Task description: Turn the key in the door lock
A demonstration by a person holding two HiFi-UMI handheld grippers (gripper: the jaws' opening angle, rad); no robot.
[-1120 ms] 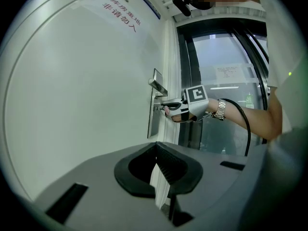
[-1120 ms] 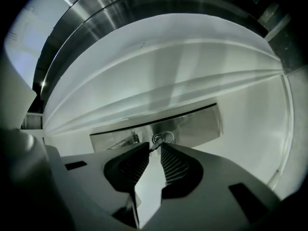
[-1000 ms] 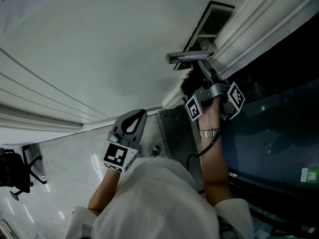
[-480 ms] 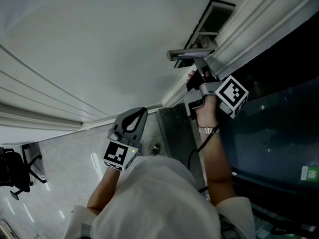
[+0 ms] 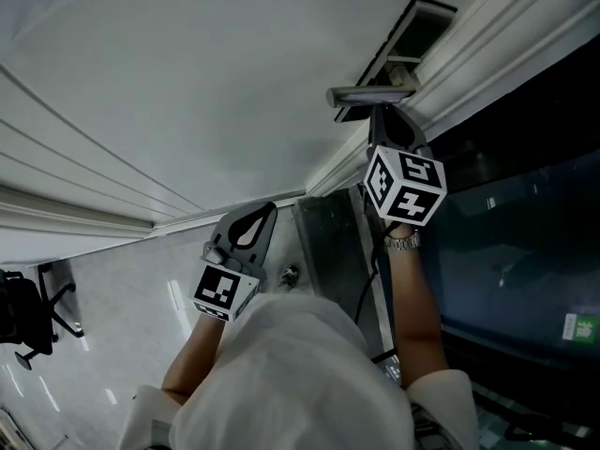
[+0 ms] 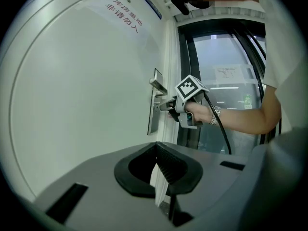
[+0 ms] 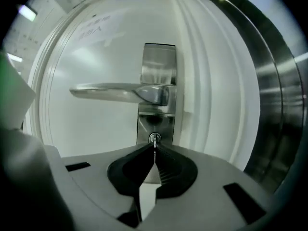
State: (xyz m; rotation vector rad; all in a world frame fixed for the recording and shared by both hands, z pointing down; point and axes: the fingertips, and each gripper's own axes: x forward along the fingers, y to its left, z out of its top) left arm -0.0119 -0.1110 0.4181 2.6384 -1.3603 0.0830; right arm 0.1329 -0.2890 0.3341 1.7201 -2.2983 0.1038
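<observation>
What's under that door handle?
The lock cylinder, with a key in it; the right gripper has just closed its jaws on the key. The key's blade is hidden inside the lock.

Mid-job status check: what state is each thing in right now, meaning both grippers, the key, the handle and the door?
Key: in the lock, seen edge-on, upright.
Right gripper: fingers have just closed, shut on the key.
Left gripper: shut, empty, held back.
Door handle: level, not pressed.
Door: looks closed.
</observation>
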